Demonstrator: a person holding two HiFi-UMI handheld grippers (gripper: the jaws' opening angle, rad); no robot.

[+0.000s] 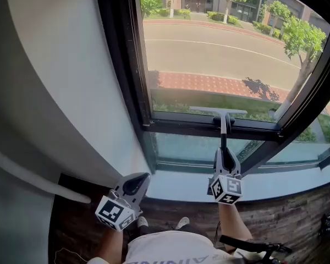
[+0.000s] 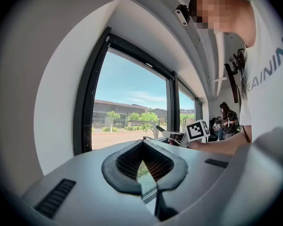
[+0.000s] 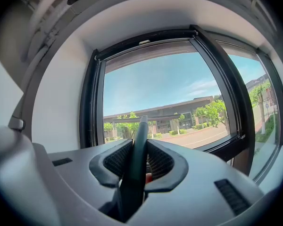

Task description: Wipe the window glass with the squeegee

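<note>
Grey-padded, the right hand-held gripper point(image 3: 139, 160) was clamped on the dark handle of the squeegee point(image 3: 140, 138), which stood up between its jaws. The left hand-held gripper point(image 2: 143, 160) had its pad tips together with nothing between them, and it hung low and to the left, well apart from the window.

From the right hand-held gripper point(image 1: 225, 157) the squeegee point(image 1: 224, 132) reached forward to the window glass point(image 1: 220, 54). Its pale blade point(image 1: 218, 110) lay level across the foot of the upper pane, just above the dark frame rail point(image 1: 203, 126).

The wiping stroke seemed to be at its low end. The next move would probably call for lifting the blade off, carrying it to the top of an unwiped strip, and pressing it flat and even before drawing down.

Counted: two hand-held grippers, one squeegee, one blade, and one upper pane with a narrower pane point(image 1: 192, 146) below the rail.
</note>
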